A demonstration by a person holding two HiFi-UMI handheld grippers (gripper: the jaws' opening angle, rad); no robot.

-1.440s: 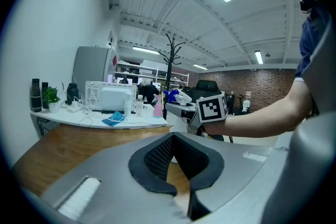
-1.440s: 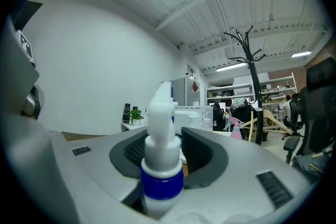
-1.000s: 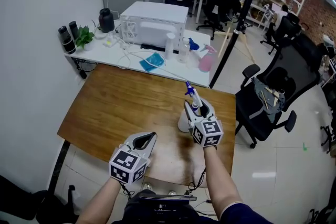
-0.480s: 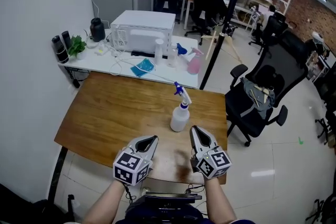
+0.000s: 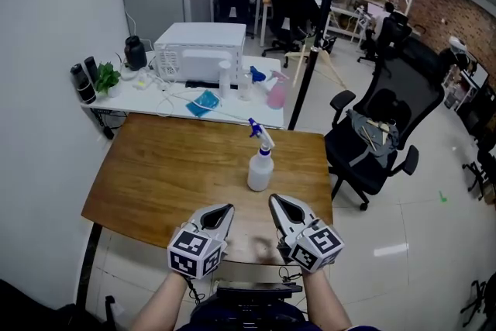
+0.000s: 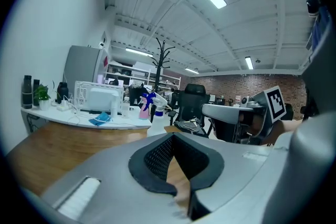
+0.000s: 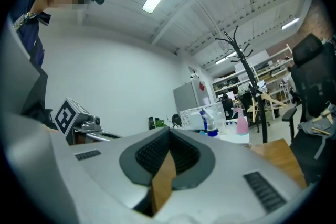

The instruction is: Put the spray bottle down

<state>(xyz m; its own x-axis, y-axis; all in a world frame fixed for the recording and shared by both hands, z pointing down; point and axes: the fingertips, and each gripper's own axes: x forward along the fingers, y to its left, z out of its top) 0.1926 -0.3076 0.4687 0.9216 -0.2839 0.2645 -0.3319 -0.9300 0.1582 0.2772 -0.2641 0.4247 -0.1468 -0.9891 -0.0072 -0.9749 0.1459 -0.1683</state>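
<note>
Translucent white spray bottle [image 5: 260, 169] with a blue trigger stands upright on the wood-grain worktop [image 5: 163, 167], clear of both tools. Right tool [image 5: 273, 201] has just closed on nothing, left tool [image 5: 225, 208] is pinched together too. Black mesh office chair [image 5: 372, 137] sits beside the worktop.

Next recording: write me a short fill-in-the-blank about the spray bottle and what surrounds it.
1. The spray bottle stands ___ on the wooden table.
2. Its trigger head is ___ in colour.
3. The office chair nearest the table is ___.
Missing words: upright; blue; black.
</note>
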